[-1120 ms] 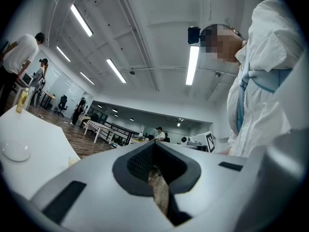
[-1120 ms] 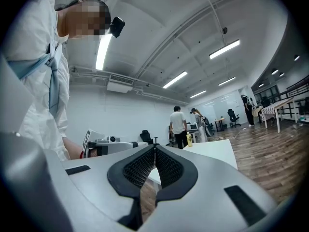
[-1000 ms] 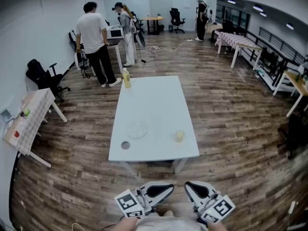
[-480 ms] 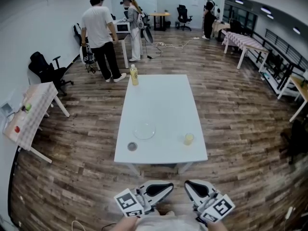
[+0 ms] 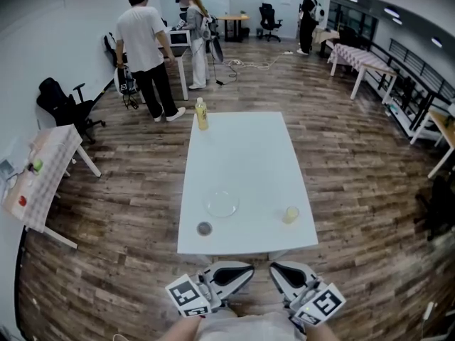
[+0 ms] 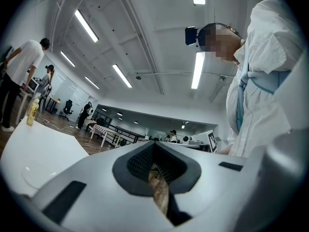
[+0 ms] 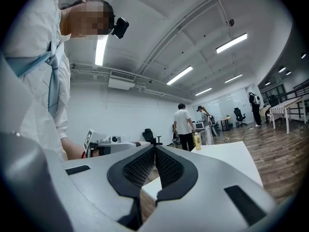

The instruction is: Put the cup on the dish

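A small pale yellow cup [image 5: 290, 214] stands near the front right corner of the white table [image 5: 245, 162]. To its left, a clear glass dish [image 5: 222, 203] lies flat on the table, well apart from the cup. Both grippers are held low by the person's body, short of the table's front edge. My left gripper [image 5: 233, 272] [image 6: 154, 143] is shut with nothing in it. My right gripper [image 5: 287, 273] [image 7: 155, 148] is likewise shut and empty.
A small dark round object [image 5: 205, 228] lies near the front left corner and a yellow bottle [image 5: 202, 114] [image 7: 197, 141] stands at the far left corner. Two people [image 5: 146, 55] stand beyond the table. A checked side table [image 5: 43, 169] and an office chair [image 5: 64, 109] are at left.
The table has come nearer and sits lower in the head view, so I have stepped toward it. Both grippers stay shut at the bottom of the view.
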The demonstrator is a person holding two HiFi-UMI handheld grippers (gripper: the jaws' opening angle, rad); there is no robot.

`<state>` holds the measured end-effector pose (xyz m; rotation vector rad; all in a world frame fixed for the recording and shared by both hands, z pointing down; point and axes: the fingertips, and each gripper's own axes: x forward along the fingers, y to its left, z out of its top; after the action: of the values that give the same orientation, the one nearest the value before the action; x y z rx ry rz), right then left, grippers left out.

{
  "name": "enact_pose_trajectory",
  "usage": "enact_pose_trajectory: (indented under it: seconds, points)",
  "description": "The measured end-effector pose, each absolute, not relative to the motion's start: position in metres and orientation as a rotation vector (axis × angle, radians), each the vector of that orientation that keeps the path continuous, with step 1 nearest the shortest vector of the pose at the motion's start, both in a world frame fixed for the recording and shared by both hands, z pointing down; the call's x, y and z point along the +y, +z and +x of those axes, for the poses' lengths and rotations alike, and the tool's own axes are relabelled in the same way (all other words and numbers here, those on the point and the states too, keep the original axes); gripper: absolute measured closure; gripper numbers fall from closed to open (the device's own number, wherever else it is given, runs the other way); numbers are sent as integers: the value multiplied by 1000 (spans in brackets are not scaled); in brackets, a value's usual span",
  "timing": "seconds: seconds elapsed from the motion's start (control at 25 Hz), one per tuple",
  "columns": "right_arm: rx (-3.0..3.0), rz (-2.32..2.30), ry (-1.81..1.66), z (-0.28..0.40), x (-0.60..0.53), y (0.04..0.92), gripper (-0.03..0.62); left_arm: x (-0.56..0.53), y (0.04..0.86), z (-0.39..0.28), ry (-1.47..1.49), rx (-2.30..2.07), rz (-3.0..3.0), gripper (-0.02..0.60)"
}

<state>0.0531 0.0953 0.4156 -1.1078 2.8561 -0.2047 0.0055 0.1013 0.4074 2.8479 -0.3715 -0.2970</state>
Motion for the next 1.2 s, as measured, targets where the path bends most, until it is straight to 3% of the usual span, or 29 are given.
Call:
enact_pose_trajectory:
  seconds: [0.68, 1.2]
  points:
    - [2830, -1223, -176, -16, 33, 419, 562, 36, 411, -67, -295, -289, 2881, 581]
    - [2842, -1235, -208, -19, 4, 427, 562, 0, 422, -66, -302, -277, 2862, 581]
